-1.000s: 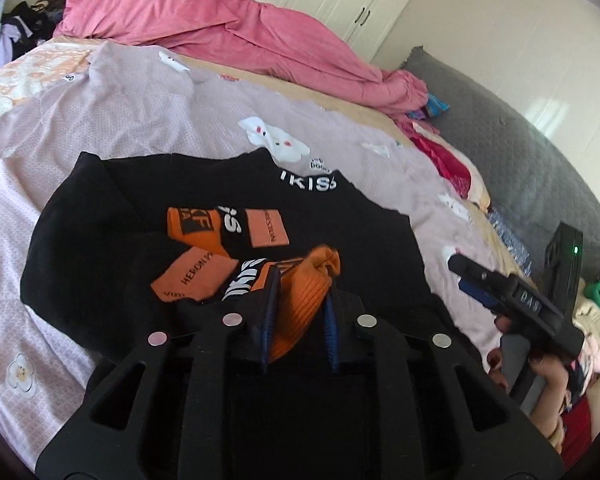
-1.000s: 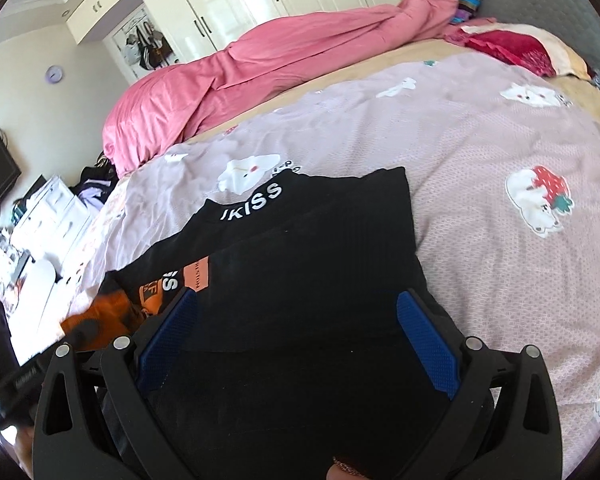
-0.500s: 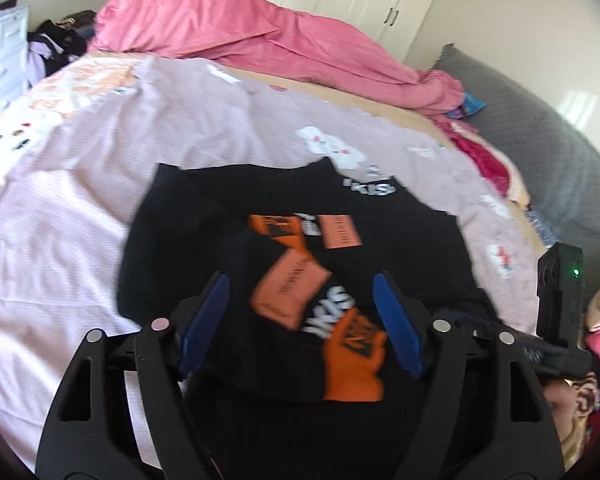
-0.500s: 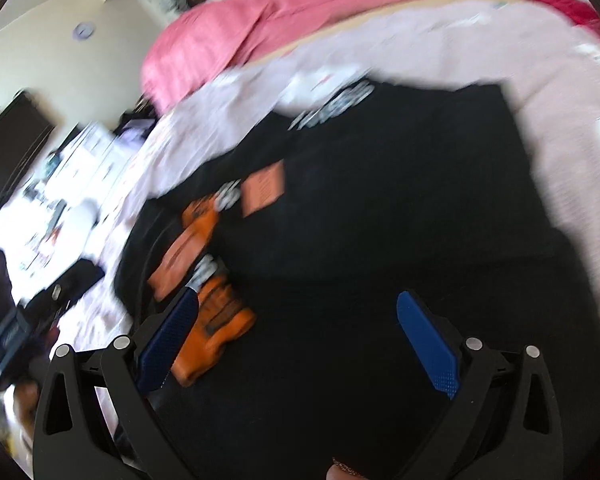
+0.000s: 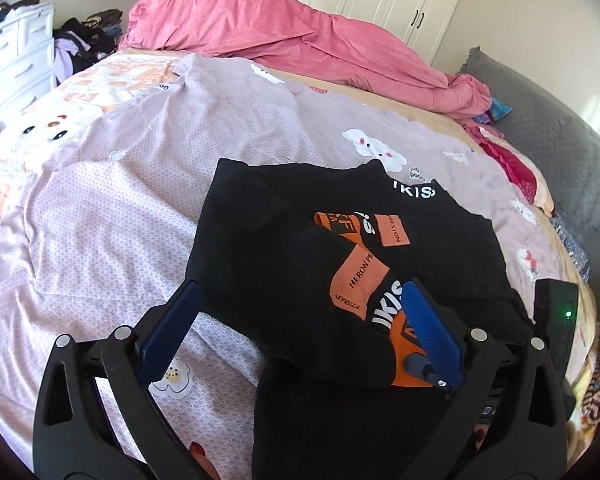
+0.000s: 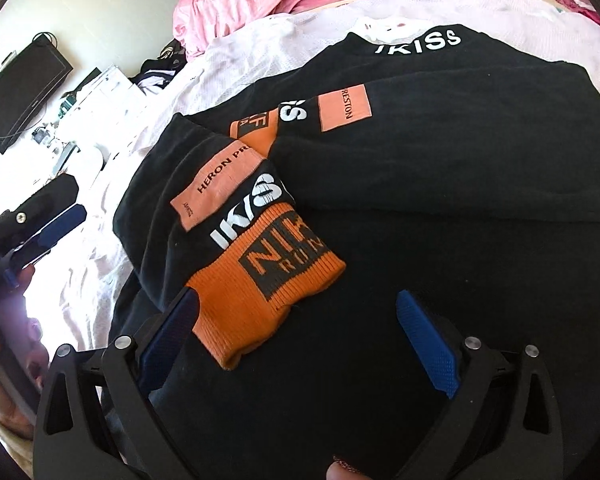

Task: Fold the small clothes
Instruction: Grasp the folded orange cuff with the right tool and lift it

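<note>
Folding in progress: black top (image 5: 284, 240) lies flat on the bed (image 5: 100, 208), collar with white lettering at the far edge, lilac sheet under it on all sides. Relative to that collar, the left sleeve now lies crossed over the chest, and its orange cuff (image 6: 260, 280) rests at the near end, toward the hem. A second orange patch sits closer to the collar, partly under the folded sleeve.

Left hand-held gripper (image 5: 300, 332): jaws have just been opening and now stand wide apart. The sleeve and cuff lie between and below the blue pads, but no pad presses on cloth, so the sleeve reads as released. Right hand-held gripper (image 6: 300, 336): jaws also wide apart, hovering over the near part of the top with the cuff just beside its left pad; nothing gripped.

Judgement: sleeve fold is laid, next is likely taking the hem or the opposite side. To do it well:
- clear the left pads away from the cuff without dragging it, or the sleeve will slide off its line;
- pinch only the layers meant to move, at the near edge opposite the collar;
- lift low and carry evenly so the crossed sleeve stays trapped inside;
- watch the soft sheet, which may bunch and skew the edge.
</note>
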`<state>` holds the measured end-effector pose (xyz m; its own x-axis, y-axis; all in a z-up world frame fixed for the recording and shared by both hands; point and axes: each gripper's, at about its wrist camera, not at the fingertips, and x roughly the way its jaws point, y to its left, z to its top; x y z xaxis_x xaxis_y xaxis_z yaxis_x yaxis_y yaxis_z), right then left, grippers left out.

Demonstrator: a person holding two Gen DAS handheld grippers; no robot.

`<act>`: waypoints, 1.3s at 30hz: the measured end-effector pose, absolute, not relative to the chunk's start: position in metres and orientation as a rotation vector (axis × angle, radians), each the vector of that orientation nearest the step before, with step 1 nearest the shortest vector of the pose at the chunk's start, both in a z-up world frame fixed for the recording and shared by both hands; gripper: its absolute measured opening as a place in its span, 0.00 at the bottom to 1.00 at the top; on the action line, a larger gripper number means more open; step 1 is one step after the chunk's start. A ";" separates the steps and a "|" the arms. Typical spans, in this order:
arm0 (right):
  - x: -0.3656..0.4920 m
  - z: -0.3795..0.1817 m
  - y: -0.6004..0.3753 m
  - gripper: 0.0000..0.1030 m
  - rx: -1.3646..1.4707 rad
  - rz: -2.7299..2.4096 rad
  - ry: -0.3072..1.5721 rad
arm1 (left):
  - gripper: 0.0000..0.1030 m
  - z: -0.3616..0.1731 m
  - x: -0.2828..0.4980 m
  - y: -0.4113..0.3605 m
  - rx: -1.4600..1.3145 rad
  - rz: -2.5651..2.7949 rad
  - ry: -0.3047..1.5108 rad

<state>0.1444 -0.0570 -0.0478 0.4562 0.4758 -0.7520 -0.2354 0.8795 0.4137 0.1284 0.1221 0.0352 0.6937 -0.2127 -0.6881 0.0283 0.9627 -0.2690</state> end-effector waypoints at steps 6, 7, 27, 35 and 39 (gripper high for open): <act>0.151 -0.047 -0.053 0.57 0.252 0.435 0.997 | 0.91 0.033 0.127 0.127 -0.275 -0.137 0.792; 0.152 -0.046 -0.054 0.53 0.254 0.431 0.993 | 0.91 0.033 0.128 0.127 -0.281 -0.140 0.791; 0.143 -0.017 -0.056 0.06 0.184 0.461 0.845 | 0.91 0.028 0.125 0.152 -0.407 -0.106 0.784; 0.147 -0.050 -0.062 0.23 0.267 0.473 0.980 | 0.91 0.029 0.124 0.145 -0.366 -0.114 0.790; 0.141 -0.036 -0.062 0.09 0.265 0.526 0.918 | 0.91 0.033 0.124 0.143 -0.319 -0.086 0.780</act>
<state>0.1405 -0.0617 -0.0356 0.4937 0.5376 -0.6836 -0.3177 0.8432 0.4337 0.1245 0.1432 0.0330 0.7099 -0.1931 -0.6774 -0.0412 0.9487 -0.3136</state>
